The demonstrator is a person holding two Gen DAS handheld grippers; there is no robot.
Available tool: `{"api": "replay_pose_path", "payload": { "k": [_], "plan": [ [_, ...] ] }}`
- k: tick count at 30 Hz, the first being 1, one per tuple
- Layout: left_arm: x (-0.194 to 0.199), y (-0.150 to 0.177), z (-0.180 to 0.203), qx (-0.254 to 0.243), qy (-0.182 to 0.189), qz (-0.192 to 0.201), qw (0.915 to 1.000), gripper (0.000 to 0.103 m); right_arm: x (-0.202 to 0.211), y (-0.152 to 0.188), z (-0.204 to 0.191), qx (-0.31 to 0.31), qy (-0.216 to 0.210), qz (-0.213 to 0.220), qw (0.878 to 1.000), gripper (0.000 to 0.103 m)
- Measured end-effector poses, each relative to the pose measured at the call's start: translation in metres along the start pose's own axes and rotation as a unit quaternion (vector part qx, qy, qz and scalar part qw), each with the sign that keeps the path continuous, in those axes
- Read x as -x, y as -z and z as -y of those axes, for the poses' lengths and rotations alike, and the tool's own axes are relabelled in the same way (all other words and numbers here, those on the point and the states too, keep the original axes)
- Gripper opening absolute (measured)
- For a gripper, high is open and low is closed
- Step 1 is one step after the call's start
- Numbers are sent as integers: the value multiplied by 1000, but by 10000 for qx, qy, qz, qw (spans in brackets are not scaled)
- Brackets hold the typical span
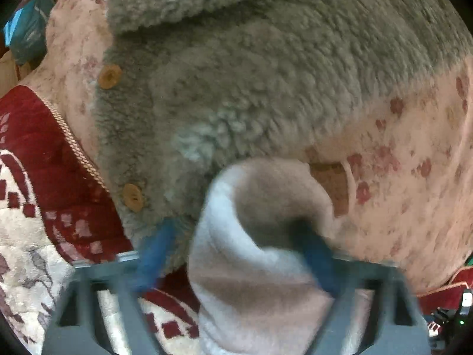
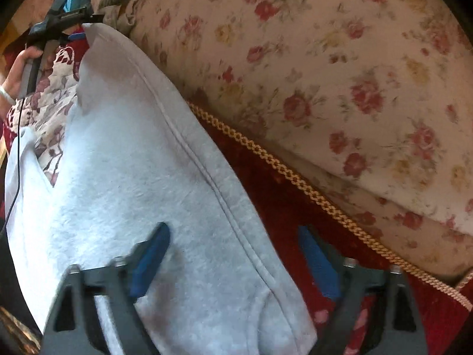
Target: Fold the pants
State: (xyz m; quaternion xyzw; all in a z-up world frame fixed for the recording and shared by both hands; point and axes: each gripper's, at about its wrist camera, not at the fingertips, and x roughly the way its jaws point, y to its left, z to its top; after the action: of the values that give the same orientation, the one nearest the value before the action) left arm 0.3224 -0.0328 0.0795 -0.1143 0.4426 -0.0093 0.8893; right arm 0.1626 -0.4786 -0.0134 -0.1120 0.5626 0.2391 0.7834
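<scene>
**Grey pants stretched between two claws over a patterned sofa**

The floral cushion [image 2: 340,74] is seen filling the upper right of the right wrist view, above a red throw [image 2: 280,204] edged with gold braid [image 2: 310,189]. A grey fleece jacket [image 1: 251,68] with wooden buttons [image 1: 110,76] takes up most of the left wrist view.

The pants [image 2: 127,177] are laid as a long pale grey band running from the lower centre of the right wrist view up to the upper left, where the far end is held by the left claw [image 2: 88,19]. In the left wrist view that end is seen bunched between the blue pads, so the left claw [image 1: 233,248] is judged closed on the fabric, though blur softens the contact. The right claw [image 2: 233,254] is spread wide, with the pants' seam edge passing between its fingers; nothing is gripped.

The near end lies directly under the right claw, which is nearer to it. The waistband or hems cannot be told apart, and the second leg is largely cut off at the left.
</scene>
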Motion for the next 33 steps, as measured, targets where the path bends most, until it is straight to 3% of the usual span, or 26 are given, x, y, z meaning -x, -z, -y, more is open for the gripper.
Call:
{"api": "replay_pose_path", "payload": {
  "k": [2, 5, 10, 15, 24, 28, 33],
  "plan": [
    [5, 3, 3, -54, -187, -91, 9998, 29, -2, 1, -8, 113, 334, -83, 9993, 28],
    [33, 5, 5, -88, -12, 82, 9999, 19, 23, 6, -26, 283, 569, 138, 9979, 17],
    [100, 7, -11, 156, 154, 427, 9988, 17, 87, 18, -48, 368, 1042, 692, 9915, 15],
    [172, 39, -33, 298, 340, 720, 9964, 17, 157, 42, -87, 490, 1204, 1192, 9843, 15],
    [266, 169, -106, 783, 683, 865, 9908, 17, 217, 129, -185, 1024, 853, 1465, 9802, 15],
    [277, 236, -141, 1034, 609, 843, 9892, 17, 211, 181, -218, 1158, 485, 1349, 9829, 15],
    [265, 303, -185, 1772, 729, 636, 9794, 13, 173, 221, -237, 981, 119, 1076, 9893, 15]
  ]
}}
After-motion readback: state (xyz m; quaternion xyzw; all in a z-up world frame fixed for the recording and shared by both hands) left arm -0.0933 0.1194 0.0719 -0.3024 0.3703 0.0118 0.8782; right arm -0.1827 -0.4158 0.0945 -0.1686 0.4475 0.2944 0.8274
